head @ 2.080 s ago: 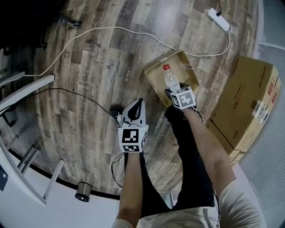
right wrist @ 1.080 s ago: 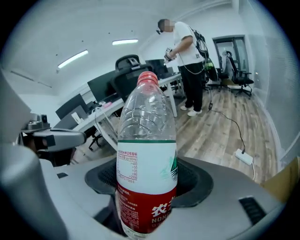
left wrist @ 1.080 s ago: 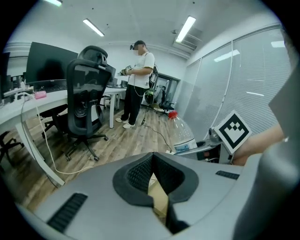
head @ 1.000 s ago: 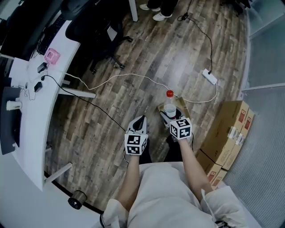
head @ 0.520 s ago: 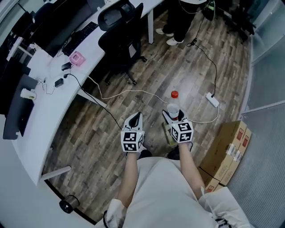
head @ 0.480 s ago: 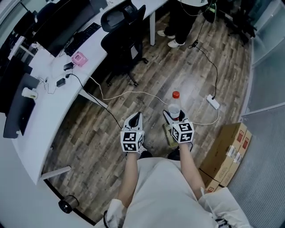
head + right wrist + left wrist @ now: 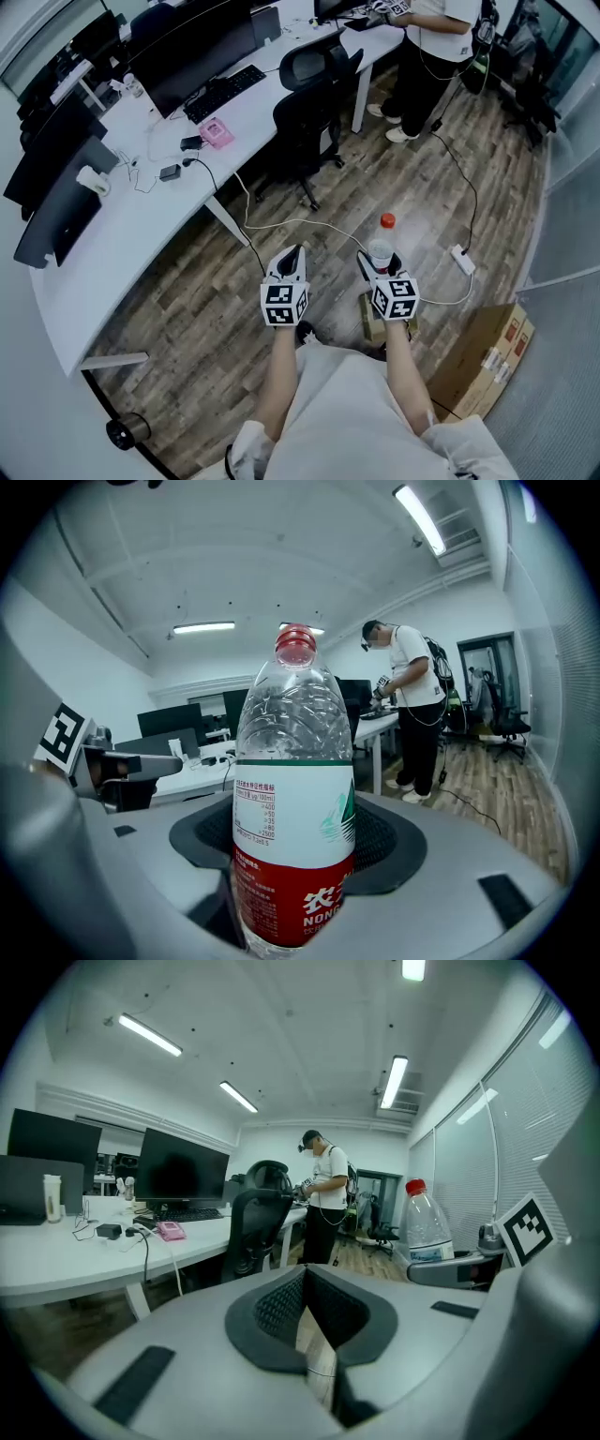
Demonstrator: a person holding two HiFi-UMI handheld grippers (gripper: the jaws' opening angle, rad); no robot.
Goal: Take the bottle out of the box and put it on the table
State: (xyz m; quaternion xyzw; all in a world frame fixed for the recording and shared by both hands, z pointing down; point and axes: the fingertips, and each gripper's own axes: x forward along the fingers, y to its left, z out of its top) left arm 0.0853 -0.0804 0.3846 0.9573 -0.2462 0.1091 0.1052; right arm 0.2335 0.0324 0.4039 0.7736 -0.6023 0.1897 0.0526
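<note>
The right gripper (image 7: pixel 379 264) has its jaws clamped on the lower body of the bottle (image 7: pixel 294 789), which stands upright in them, raised clear of the wooden floor (image 7: pixel 187 309); its cap (image 7: pixel 297 644) is red; its label (image 7: pixel 295 846) has a white band with a small table of figures, too fine to read surely, and a green mountain drawing; under that is a red band with a white Chinese character and the letters "NONG", the rest cut off by the lower edge of the right gripper view; whether the bottle holds water cannot be told. The left gripper (image 7: pixel 292 255) hangs just left of it, jaws together with nothing between them. The box (image 7: pixel 367 317) lies on the floor under the right gripper; only a brown strip of it shows past the marker cube and the forearm. The white bench (image 7: pixel 122 234) curves along the left and far side, well apart from the bottle; it carries dark monitors (image 7: pixel 192 52), a keyboard (image 7: pixel 223 86) and a small pink thing (image 7: pixel 217 133) of unclear kind. At the near right stand stacked cartons (image 7: pixel 480 361); their red print is too small to read. A person (image 7: pixel 431 42) stands at the far end of the bench, cut off by the upper edge.
</note>
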